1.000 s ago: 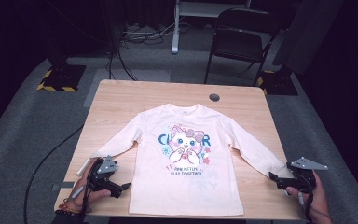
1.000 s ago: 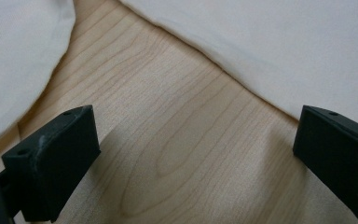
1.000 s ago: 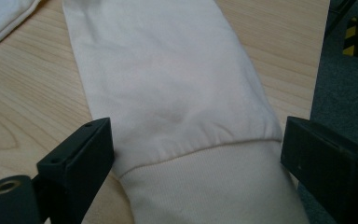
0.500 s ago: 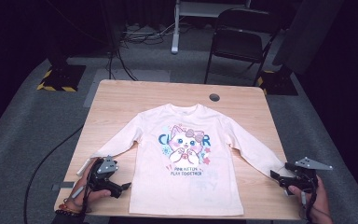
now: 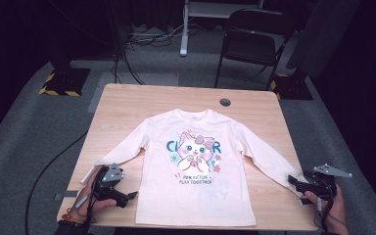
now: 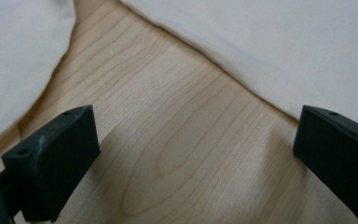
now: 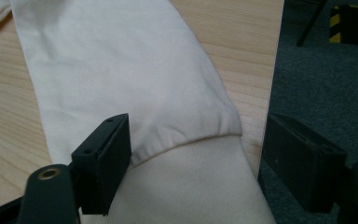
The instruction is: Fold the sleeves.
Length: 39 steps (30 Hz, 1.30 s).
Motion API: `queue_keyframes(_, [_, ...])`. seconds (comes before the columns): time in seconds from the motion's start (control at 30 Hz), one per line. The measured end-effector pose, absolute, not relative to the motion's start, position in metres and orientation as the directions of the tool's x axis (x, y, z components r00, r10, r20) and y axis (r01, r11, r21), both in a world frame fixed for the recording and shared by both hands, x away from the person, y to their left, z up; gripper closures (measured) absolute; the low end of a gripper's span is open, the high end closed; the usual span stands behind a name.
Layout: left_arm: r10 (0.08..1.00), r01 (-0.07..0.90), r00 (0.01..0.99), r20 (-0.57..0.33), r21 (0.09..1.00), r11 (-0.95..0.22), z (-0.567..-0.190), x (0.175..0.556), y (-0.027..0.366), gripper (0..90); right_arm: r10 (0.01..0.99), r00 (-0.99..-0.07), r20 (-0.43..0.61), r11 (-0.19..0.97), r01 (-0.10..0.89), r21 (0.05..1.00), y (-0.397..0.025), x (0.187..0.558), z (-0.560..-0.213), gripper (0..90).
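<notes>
Between right gripper's (image 7: 196, 163) wide jaws: cream long-sleeved cotton shirt's (image 5: 196, 166) ribbed cuff (image 7: 191, 186), sleeve running ahead; left gripper (image 6: 191, 158) wide, beside hem.

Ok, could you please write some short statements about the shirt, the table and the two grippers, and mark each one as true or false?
1. The shirt lies spread flat on the wooden table, print side up. True.
2. The right gripper is open, with the sleeve cuff between its jaws. True.
3. The left gripper is shut on the hem of the shirt. False: its jaws stand wide apart over bare wood, and the cloth lies beyond them.
4. The shirt has short sleeves. False: both sleeves are long and reach out toward the table's sides.
5. A black chair stands beyond the far edge of the table. True.
</notes>
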<state>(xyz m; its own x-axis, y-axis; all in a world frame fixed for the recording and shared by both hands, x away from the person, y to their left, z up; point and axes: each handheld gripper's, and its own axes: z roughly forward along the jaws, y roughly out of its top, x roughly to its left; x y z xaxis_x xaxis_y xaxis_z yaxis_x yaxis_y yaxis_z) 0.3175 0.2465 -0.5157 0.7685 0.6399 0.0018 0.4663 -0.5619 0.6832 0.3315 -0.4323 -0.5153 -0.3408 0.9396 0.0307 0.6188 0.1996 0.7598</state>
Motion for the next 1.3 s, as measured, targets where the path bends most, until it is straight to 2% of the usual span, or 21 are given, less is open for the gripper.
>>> queue_keyframes(0.07, [0.64,0.466,0.768,0.002,0.683,-0.562,-0.516,0.317,0.246,0.3,0.933,-0.359,0.025,0.217,0.617,0.757,-0.43,0.33,-0.514,29.8])
queue_keyframes(0.2, [0.64,0.466,0.768,0.002,0.683,-0.562,-0.516,0.317,0.246,0.3,0.922,-0.388,0.011,0.249,0.613,0.75,-0.424,0.33,-0.513,32.6])
queue_keyframes(0.4, [0.64,0.466,0.768,0.002,0.683,-0.562,-0.516,0.317,0.246,0.3,0.904,-0.426,0.026,0.257,0.592,0.764,-0.42,0.329,-0.512,59.9])
queue_keyframes(0.6, [0.64,0.466,0.768,0.002,0.683,-0.562,-0.516,0.317,0.246,0.3,0.896,-0.438,0.073,0.231,0.6,0.766,-0.419,0.33,-0.512,77.5])
queue_keyframes(0.83, [0.64,0.467,0.768,0.001,0.683,-0.562,-0.516,0.317,0.246,0.3,0.894,-0.416,0.165,0.118,0.574,0.81,-0.422,0.329,-0.511,79.4])
queue_keyframes(1.07, [0.64,0.467,0.768,0.001,0.683,-0.561,-0.516,0.317,0.246,0.3,0.907,-0.398,0.137,0.105,0.528,0.843,-0.413,0.329,-0.496,79.5])
queue_keyframes(1.3, [0.64,0.467,0.768,0.002,0.683,-0.562,-0.516,0.317,0.246,0.3,0.896,-0.427,0.12,0.117,0.488,0.865,-0.395,0.332,-0.483,79.4])
